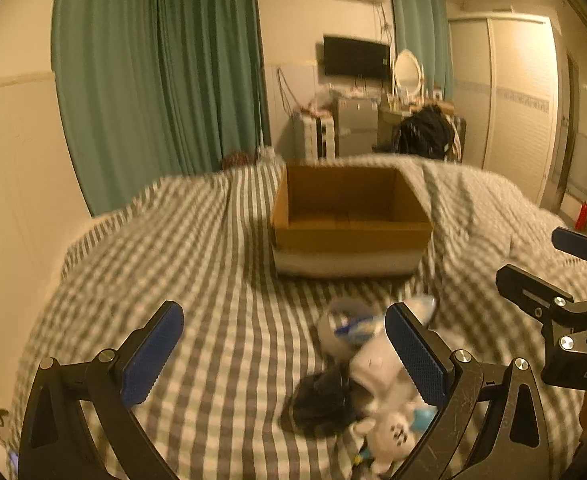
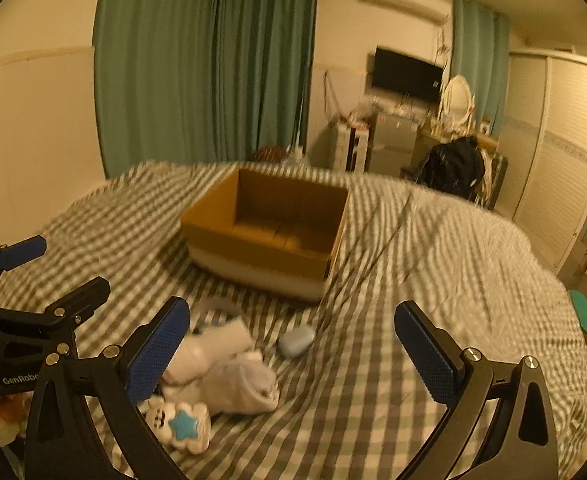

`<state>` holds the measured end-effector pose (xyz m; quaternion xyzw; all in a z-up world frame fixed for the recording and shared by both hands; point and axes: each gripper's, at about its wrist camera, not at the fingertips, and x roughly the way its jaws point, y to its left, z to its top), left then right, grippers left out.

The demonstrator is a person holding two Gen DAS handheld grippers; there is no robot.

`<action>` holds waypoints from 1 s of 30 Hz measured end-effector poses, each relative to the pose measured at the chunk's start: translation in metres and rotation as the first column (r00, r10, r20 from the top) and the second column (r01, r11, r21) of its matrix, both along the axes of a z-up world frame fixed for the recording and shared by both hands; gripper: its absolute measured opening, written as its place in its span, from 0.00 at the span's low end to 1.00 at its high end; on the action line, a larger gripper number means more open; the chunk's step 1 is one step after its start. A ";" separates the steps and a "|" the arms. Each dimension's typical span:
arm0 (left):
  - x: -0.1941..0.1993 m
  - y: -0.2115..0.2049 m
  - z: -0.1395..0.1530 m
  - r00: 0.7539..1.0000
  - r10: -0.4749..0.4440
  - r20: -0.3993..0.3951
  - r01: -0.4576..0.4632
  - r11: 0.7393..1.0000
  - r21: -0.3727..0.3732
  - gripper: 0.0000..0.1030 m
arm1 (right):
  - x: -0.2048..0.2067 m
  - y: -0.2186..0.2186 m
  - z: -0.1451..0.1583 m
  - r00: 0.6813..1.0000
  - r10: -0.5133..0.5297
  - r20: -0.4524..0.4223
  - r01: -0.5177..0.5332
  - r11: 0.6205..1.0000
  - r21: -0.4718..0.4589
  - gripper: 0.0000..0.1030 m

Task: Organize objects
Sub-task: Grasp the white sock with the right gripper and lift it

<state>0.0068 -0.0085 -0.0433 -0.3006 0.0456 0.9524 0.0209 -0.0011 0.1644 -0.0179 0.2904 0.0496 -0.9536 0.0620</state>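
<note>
An open cardboard box [image 1: 349, 236] [image 2: 253, 248] stands empty on the checked bed cover [image 1: 213, 280] [image 2: 433, 280]. In front of it lies a small pile: a white rolled sock [image 2: 237, 388], a cloud-shaped toy with a blue star [image 2: 183, 426] [image 1: 393, 432], a pale blue oval case [image 2: 296, 340], a black bundle [image 1: 321, 396] and a blurred white-and-blue item [image 1: 349, 328]. My left gripper [image 1: 283, 354] [image 2: 57, 270] is open, with the pile beside its right finger. My right gripper [image 2: 291, 354] [image 1: 549, 262] is open too, hovering just right of the pile. Neither holds anything.
Green curtains [image 1: 153, 80] hang behind the bed on the left. Beyond the bed's far end stand a dark bag [image 2: 453, 168] on a chair, a cluttered dresser with a mirror [image 1: 407, 70] and a white wardrobe [image 2: 553, 140]. A red bottle [image 1: 583, 216] is on the floor at the right.
</note>
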 end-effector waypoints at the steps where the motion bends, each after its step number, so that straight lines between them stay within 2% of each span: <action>1: 0.000 0.000 -0.007 1.000 -0.003 0.021 0.003 1.000 -0.001 1.00 | -0.003 -0.001 -0.008 0.999 0.009 0.031 -0.009 1.000 0.001 0.98; 5: -0.004 0.003 -0.038 0.994 -0.010 0.107 0.013 1.000 -0.020 0.99 | -0.014 -0.009 -0.041 0.990 0.023 0.136 -0.029 0.999 0.038 0.89; 8: -0.007 0.007 -0.060 0.984 -0.027 0.175 0.032 0.999 -0.022 0.98 | -0.024 -0.009 -0.062 0.973 0.050 0.225 -0.052 0.999 0.007 0.81; 13: -0.010 0.014 -0.075 0.973 -0.047 0.225 0.058 0.998 -0.040 0.95 | -0.033 -0.012 -0.081 0.949 0.080 0.304 -0.079 0.997 -0.013 0.67; 16: -0.013 0.018 -0.085 0.963 -0.057 0.263 0.072 0.996 -0.050 0.89 | -0.036 -0.015 -0.088 0.940 0.104 0.325 -0.102 0.995 -0.024 0.62; 20: -0.020 0.021 -0.096 0.934 -0.100 0.344 0.115 0.993 -0.025 0.82 | -0.039 -0.022 -0.096 0.926 0.141 0.349 -0.137 0.990 -0.037 0.53; 22: -0.024 0.023 -0.102 0.925 -0.114 0.363 0.127 0.992 -0.011 0.74 | -0.039 -0.024 -0.098 0.922 0.150 0.357 -0.144 0.989 -0.044 0.48; 24: -0.028 0.022 -0.104 0.915 -0.140 0.379 0.139 0.990 0.030 0.60 | -0.039 -0.023 -0.097 0.921 0.152 0.360 -0.146 0.988 -0.044 0.45; 26: -0.031 0.019 -0.106 0.905 -0.163 0.394 0.145 0.986 0.077 0.52 | -0.038 -0.022 -0.096 0.922 0.150 0.356 -0.143 0.989 -0.045 0.41; 30: -0.031 0.016 -0.104 0.909 -0.162 0.384 0.135 0.986 0.098 0.51 | -0.034 -0.022 -0.092 0.931 0.145 0.335 -0.138 0.989 -0.045 0.37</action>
